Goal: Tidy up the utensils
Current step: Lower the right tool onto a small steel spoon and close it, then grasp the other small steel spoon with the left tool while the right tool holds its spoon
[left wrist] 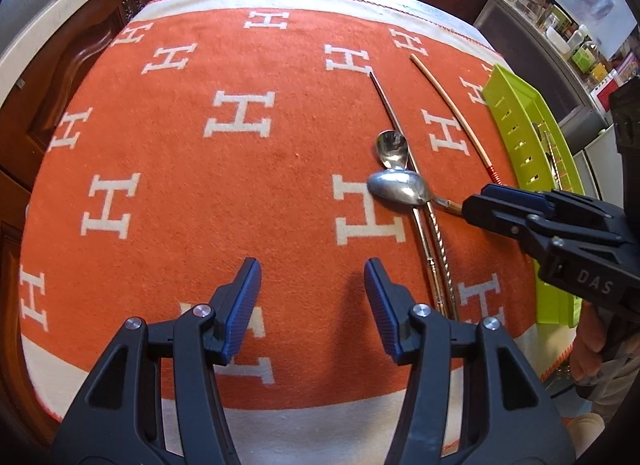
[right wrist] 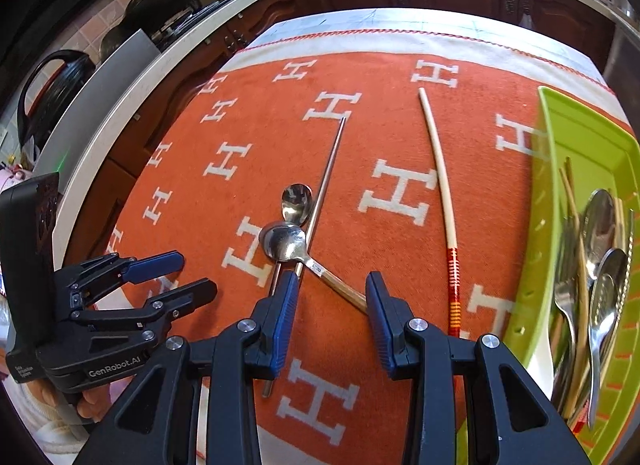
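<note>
Two spoons lie crossed on the orange blanket [right wrist: 360, 345] that covers my bench: a larger spoon [right wrist: 285, 244] with a pale gold handle rests bowl-down over the neck of a smaller spoon [right wrist: 297, 201], whose bowl faces up just beyond it. A metal chopstick [right wrist: 326, 181] runs from near to far right beside them, touching the pile, and in the left wrist view a second, twisted metal stick [left wrist: 440, 257] lies against it. Further right, well apart from the spoons, I see a wooden chopstick [right wrist: 440, 185] with red and orange bands at its near end. At the right edge sits the green tray [right wrist: 580, 133], already holding several spoons, a fork and chopsticks.

My right hand-held gripper [right wrist: 332, 313] points steeply down at the larger spoon's handle. Its blue pads stand apart, the handle's end reaching the inner face of the right pad; I see no pinch on it, so I read the jaws as open. My left hand-held gripper [left wrist: 312, 305] hangs over bare blanket to the left of the spoons, jaws wide and holding nothing. A hand [left wrist: 592, 349] grips the right tool's body at the frame edge.
</note>
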